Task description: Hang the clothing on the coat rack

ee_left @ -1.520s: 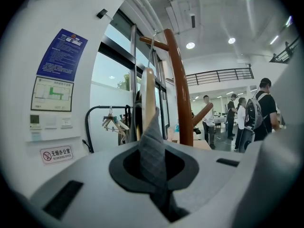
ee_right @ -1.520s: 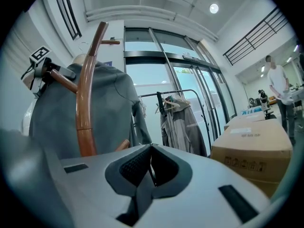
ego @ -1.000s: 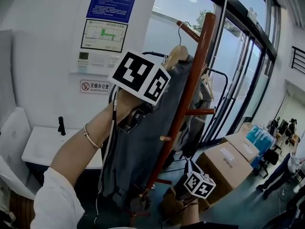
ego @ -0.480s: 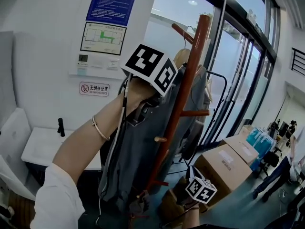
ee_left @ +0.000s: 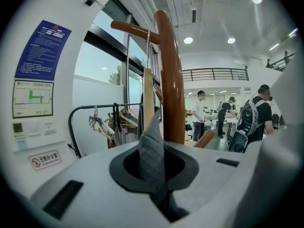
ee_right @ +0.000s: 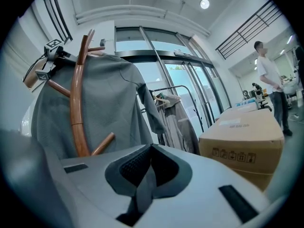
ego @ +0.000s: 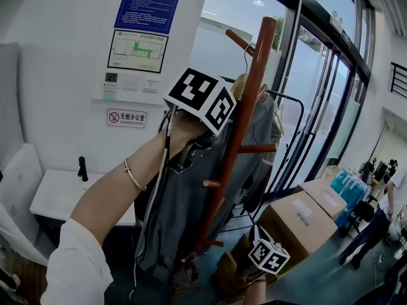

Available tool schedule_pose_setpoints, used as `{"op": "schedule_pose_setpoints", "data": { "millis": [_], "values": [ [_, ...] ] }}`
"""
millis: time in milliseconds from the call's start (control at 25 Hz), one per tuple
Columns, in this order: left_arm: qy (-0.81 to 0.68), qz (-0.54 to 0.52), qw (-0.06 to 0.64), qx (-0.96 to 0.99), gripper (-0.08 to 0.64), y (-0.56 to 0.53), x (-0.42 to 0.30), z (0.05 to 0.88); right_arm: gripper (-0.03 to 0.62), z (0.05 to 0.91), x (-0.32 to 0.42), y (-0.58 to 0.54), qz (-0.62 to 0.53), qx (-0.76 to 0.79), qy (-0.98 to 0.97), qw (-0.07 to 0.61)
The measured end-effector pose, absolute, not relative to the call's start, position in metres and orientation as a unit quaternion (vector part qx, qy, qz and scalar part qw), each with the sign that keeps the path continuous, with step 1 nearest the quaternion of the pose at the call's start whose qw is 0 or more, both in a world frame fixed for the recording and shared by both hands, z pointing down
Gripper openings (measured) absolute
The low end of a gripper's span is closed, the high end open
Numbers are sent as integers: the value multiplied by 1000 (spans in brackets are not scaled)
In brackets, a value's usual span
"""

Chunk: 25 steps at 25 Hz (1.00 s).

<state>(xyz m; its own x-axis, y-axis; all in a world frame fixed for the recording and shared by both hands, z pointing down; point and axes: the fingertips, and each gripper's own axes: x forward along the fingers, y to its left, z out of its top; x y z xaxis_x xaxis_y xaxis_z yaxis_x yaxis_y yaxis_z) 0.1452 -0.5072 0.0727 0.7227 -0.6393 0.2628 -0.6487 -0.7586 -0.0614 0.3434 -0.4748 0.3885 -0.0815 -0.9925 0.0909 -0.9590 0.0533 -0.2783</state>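
Note:
A grey garment [ego: 184, 202] hangs on a wooden hanger [ego: 240, 84] against the brown coat rack pole [ego: 245, 126]. My left gripper [ego: 206, 132] is raised high near the top of the pole and is shut on a fold of the grey cloth [ee_left: 152, 146] just below the hanger [ee_left: 148, 99]. The hanger's wire hook crosses the top peg [ee_left: 133, 29]. My right gripper [ee_right: 142, 186] is low, its marker cube [ego: 267, 256] at the bottom edge, and it is shut on a strip of the grey garment [ee_right: 109, 103].
Cardboard boxes [ego: 299, 218] stand on the floor right of the rack. Behind it, by the glass doors, is a black clothes rail [ee_left: 95, 109] with hangers and clothes. A white counter [ego: 57, 192] lines the left wall. People stand in the hall [ee_left: 259, 113].
My left gripper has carried the hanger and garment up and to the right, closer to the rack's top peg. The right gripper has stayed low on the cloth.

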Motion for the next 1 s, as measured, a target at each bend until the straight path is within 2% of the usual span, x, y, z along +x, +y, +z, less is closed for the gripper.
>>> {"op": "schedule_pose_setpoints", "data": {
  "millis": [840, 1000],
  "values": [
    [-334, 150, -1, 930, 25, -486, 141, 87, 23, 396, 324, -473, -139, -658, 738, 56],
    [-339, 133, -13, 931, 74, -481, 138, 81, 23, 401, 321, -471, -145, -658, 737, 51]
  ]
}}
